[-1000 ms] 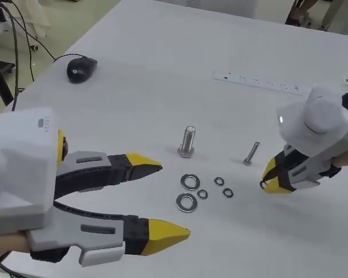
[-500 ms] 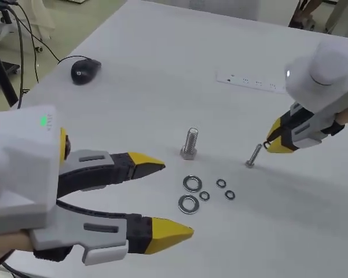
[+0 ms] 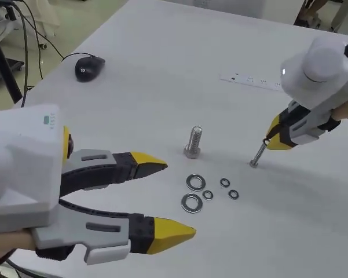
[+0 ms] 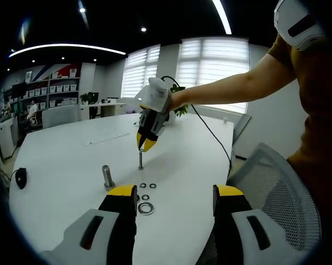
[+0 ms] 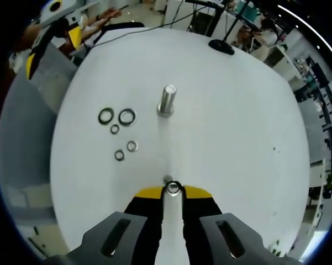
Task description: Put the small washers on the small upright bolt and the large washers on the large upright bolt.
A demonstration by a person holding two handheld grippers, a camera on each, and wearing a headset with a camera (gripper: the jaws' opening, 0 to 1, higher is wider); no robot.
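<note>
Raised since a second ago, the right gripper (image 3: 266,142) pinches one small steel ring washer (image 5: 173,189) at the tip of the thin upright steel bolt (image 3: 257,155), while two large steel washers (image 3: 196,182) and three small washers (image 3: 224,183) lie by the thick upright bolt (image 3: 193,142), just ahead of the wide-open, empty left gripper (image 3: 179,200).

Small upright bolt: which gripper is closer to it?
Right. The right gripper is over the small bolt, shut on a small washer; the left gripper is open, apart, beyond the loose washers.
</note>
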